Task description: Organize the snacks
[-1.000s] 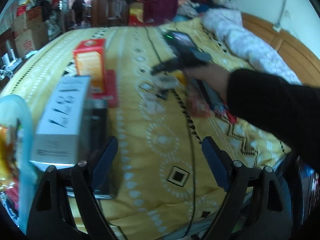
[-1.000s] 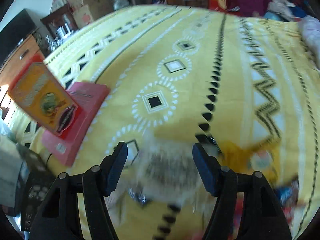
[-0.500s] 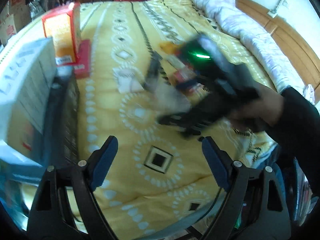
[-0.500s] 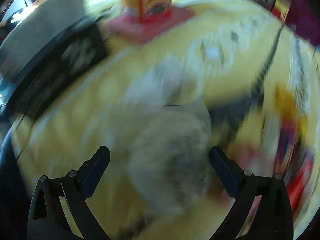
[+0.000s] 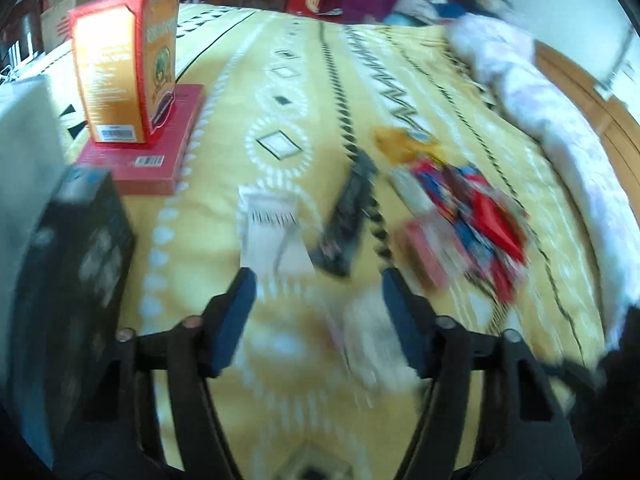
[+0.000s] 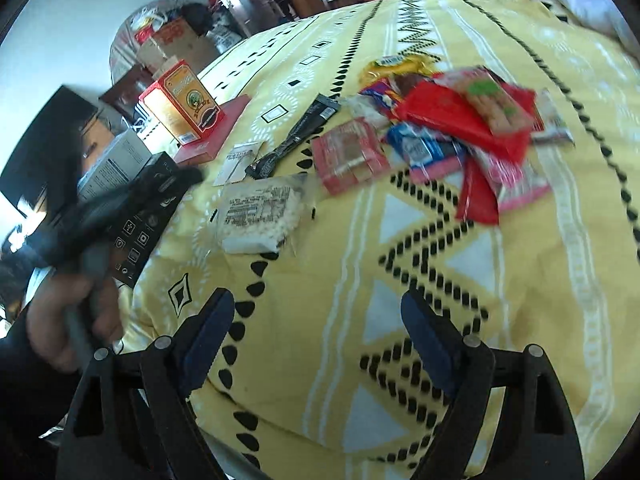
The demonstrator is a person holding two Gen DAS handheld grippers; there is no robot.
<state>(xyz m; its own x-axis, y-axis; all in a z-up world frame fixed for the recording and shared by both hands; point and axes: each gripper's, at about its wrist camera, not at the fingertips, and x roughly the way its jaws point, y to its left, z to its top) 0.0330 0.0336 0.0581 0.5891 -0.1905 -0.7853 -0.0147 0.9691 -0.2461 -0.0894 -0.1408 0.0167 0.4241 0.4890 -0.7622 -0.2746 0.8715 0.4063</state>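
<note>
A pile of snack packets [image 6: 464, 128] in red, blue, pink and yellow wrappers lies on the yellow patterned bedspread [image 6: 400, 264]; it shows blurred in the left wrist view [image 5: 464, 208]. A clear bag of white pieces [image 6: 258, 216] lies apart from the pile, near a black stick packet [image 6: 296, 136] and a white sachet [image 6: 238, 162]. My right gripper [image 6: 316, 332] is open and empty, above the bedspread in front of the pile. My left gripper [image 5: 316, 312] is open, with the blurred white bag [image 5: 372, 340] lying between its fingers below it.
An orange-and-red box [image 5: 128, 68] stands on a flat red box [image 5: 148, 148] at the left. A black box [image 5: 76, 264] and a white box [image 6: 112, 164] stand nearer the bed edge. A rolled white quilt [image 5: 560, 112] lies along the right.
The bag of white pieces left my right gripper and now lies on the bedspread. Both grippers swung round; the left one now looks over the bag towards the snack pile.
</note>
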